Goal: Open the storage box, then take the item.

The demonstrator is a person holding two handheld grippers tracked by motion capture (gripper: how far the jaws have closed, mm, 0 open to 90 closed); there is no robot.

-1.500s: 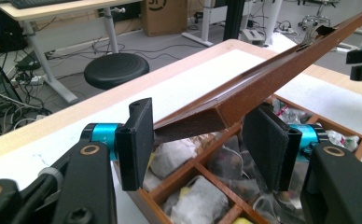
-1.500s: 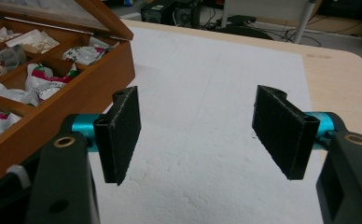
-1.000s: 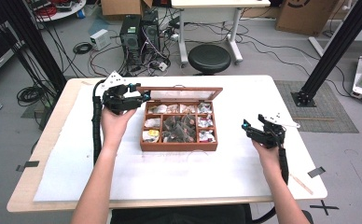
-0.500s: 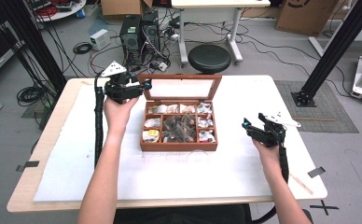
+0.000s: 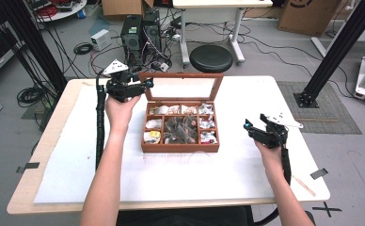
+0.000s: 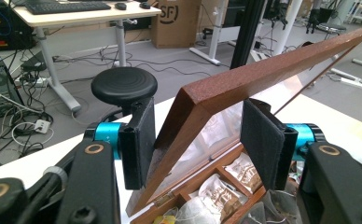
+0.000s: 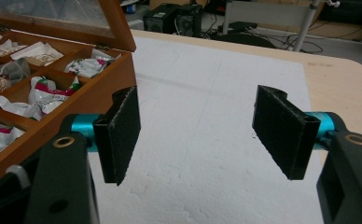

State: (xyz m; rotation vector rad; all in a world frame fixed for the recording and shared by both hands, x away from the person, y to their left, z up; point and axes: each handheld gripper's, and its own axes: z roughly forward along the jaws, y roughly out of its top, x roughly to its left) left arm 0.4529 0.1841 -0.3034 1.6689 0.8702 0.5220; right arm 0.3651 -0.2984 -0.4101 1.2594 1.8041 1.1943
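Left gripper fingers clamped on the lid corner of the tea box mid-desk, lid abt upright so opening's nearly done imo. Right gripper fingers wide apart, empty; picking bags left.

The right tongs stand wide apart over the white foam sheet on the surface, gripping nothing. At left sits the wooden tea box (glass lid raised), its compartments holding tea sachets.
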